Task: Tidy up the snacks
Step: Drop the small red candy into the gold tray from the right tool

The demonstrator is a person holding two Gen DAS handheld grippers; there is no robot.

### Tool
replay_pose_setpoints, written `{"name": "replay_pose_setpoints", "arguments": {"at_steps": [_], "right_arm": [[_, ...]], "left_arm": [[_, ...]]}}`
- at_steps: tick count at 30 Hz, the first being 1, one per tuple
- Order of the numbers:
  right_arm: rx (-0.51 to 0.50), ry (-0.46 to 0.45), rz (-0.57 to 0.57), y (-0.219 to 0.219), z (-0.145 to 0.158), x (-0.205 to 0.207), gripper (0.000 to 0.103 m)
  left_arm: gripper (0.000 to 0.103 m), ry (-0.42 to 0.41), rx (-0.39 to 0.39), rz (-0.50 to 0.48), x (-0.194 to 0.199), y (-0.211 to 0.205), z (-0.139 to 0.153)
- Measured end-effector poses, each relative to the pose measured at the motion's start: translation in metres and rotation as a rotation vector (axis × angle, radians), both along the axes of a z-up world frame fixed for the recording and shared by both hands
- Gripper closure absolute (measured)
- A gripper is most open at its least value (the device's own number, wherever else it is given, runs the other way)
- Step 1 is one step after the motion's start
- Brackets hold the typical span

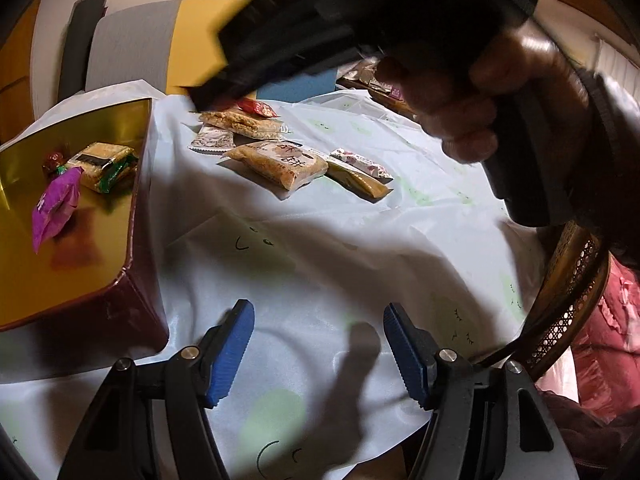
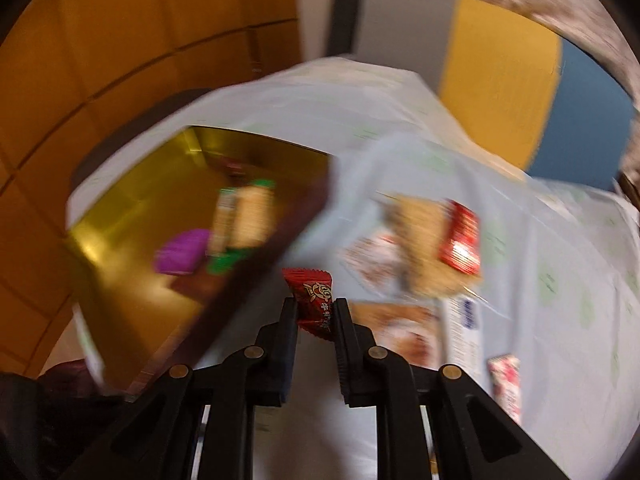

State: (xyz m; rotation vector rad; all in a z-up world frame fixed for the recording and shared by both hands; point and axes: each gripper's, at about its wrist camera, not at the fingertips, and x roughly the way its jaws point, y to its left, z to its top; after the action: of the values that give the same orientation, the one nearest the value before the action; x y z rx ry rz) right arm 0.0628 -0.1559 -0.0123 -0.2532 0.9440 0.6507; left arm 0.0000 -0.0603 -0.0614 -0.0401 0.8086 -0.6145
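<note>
Here, 米饼 marks the clear rice-cracker pack (image 1: 280, 166).

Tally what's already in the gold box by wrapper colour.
Purple packet: 1
Green-ended cracker pack: 1
Red round candy: 1
Total in the gold box: 3

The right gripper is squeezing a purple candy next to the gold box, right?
Not quite. The candy squeezed in the right gripper is a red candy, as the right wrist view shows. The purple candy lies inside the gold box beside it.
</note>
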Motion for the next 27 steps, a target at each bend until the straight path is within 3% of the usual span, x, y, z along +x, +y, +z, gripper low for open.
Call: {"name": "replay_pose_setpoints", "arguments": {"at_steps": [7, 11, 18, 20, 22, 27], "right_arm": [[-0.032, 0.038, 0.236, 0.067, 0.004, -0.022, 0.086], [-0.068, 0.063, 0.302, 0.094, -0.006, -0.024, 0.086], [-0.107, 0.111, 0.301, 0.104, -0.025, -0.018, 0.083], [-0.09, 0.123, 0.282, 0.099, -0.027, -0.017, 0.083], [-0.055, 0.126, 0.267, 0.093, -0.023, -0.016, 0.076], [0.002, 0.121, 0.229, 0.076, -0.01, -0.017, 0.076]], "left_arm": [[0.035, 0.003, -0.005, 0.0, 0.001, 0.0, 0.002], [0.035, 0.002, -0.004, 0.0, 0.0, 0.001, 0.002], [0.035, 0.001, -0.001, 0.0, 0.0, 0.001, 0.002], [0.035, -0.001, 0.0, 0.0, 0.0, 0.001, 0.003], [0.035, 0.001, -0.003, 0.001, 0.0, 0.002, 0.003], [0.035, 0.001, -0.001, 0.001, 0.001, 0.002, 0.002]]}}
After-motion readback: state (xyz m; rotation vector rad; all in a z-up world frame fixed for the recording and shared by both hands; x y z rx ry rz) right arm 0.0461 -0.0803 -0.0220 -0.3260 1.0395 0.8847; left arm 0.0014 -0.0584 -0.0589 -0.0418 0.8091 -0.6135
